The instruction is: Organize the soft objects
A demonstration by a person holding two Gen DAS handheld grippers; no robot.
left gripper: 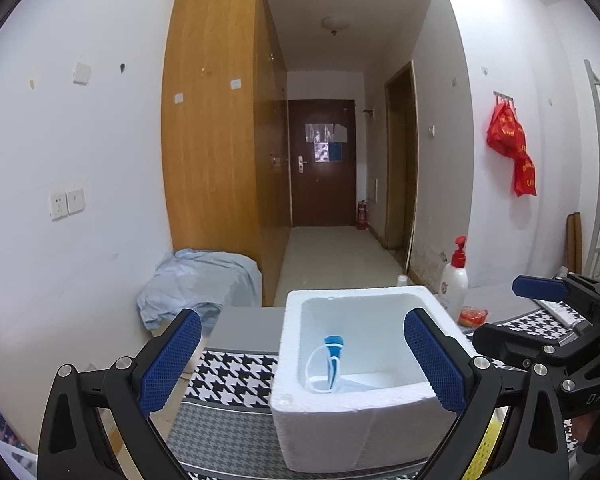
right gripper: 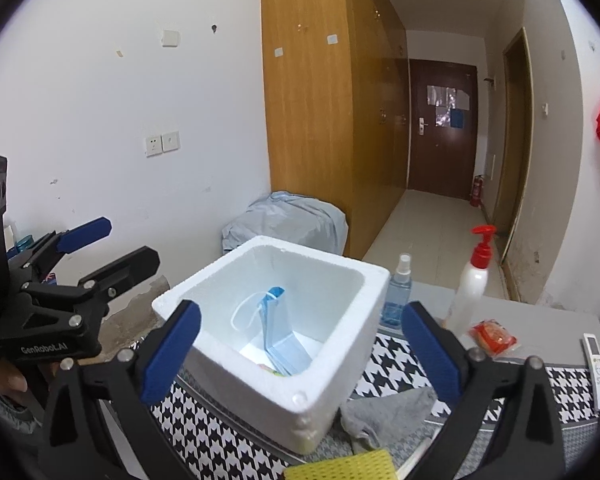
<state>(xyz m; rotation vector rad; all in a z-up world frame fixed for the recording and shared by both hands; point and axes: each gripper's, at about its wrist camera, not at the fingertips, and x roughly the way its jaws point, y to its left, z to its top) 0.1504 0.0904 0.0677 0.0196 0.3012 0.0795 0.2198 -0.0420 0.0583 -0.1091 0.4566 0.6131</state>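
Observation:
A white foam box stands on the houndstooth cloth; it also shows in the right wrist view. A blue face mask with white loops leans upright inside it, seen in the left wrist view too. A grey cloth and a yellow sponge lie on the table in front of the box. My left gripper is open and empty, its fingers either side of the box. My right gripper is open and empty just above the box.
A white pump bottle with red top, a blue spray bottle, a red packet and a white remote lie right of the box. A light-blue covered bundle sits by the wooden wardrobe.

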